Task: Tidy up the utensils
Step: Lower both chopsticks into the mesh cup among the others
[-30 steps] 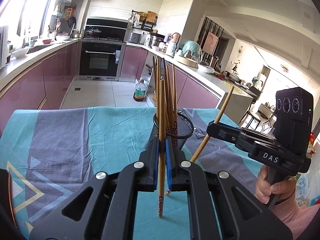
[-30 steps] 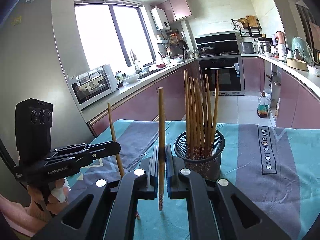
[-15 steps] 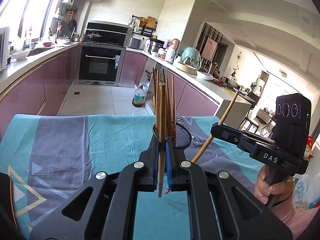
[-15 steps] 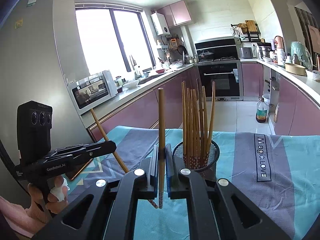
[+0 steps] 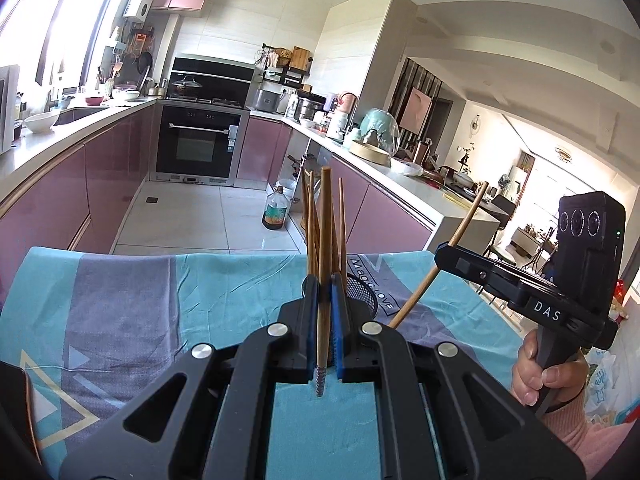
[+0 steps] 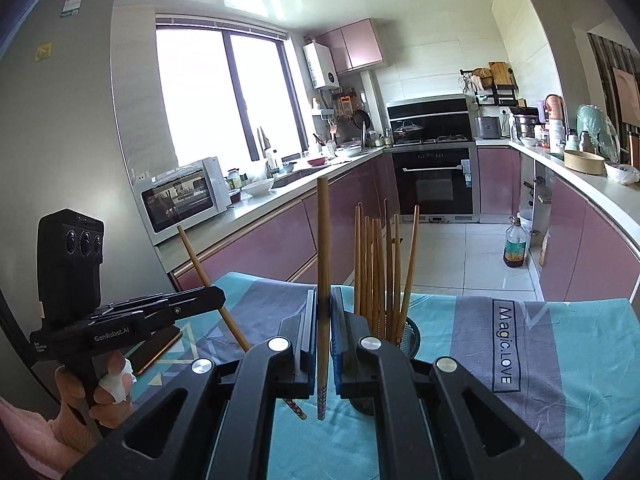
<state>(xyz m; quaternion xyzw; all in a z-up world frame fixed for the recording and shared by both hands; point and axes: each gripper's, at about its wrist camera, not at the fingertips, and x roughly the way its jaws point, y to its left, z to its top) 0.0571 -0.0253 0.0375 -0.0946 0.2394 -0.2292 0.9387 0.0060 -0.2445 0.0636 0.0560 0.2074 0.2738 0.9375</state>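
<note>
up close, the left gripper (image 5: 325,322) is pressed tight on one chopstick (image 5: 324,264), which stands nearly upright between the blue pads (image 5: 311,320), its patterned tip poking out below them. the right gripper (image 6: 325,332) is likewise clamped on a second chopstick (image 6: 322,264), also upright, its decorated end hanging just under the pads.

from the left wrist view, the right gripper (image 5: 448,250) appears at three o'clock, its chopstick (image 5: 440,256) leaning at a slant through the jaws. from the right wrist view, the left gripper (image 6: 216,296) sits at nine o'clock with its chopstick (image 6: 212,284) tilted, the patterned tip low near six o'clock.

just beyond the right gripper's pads, at about one o'clock, the black mesh holder (image 6: 410,338) stands on the tablecloth (image 6: 560,360) with a bundle of chopsticks (image 6: 380,272) upright in it. in the left wrist view the same mesh holder (image 5: 362,294) peeks out at one o'clock behind the pads, its chopsticks (image 5: 312,232) rising at twelve o'clock.

neither held chopstick touches the holder, as far as can be told. the cloth is teal and grey, printed with "magic love". a phone-like dark slab (image 6: 158,350) lies on it at nine o'clock, below the left gripper.
</note>
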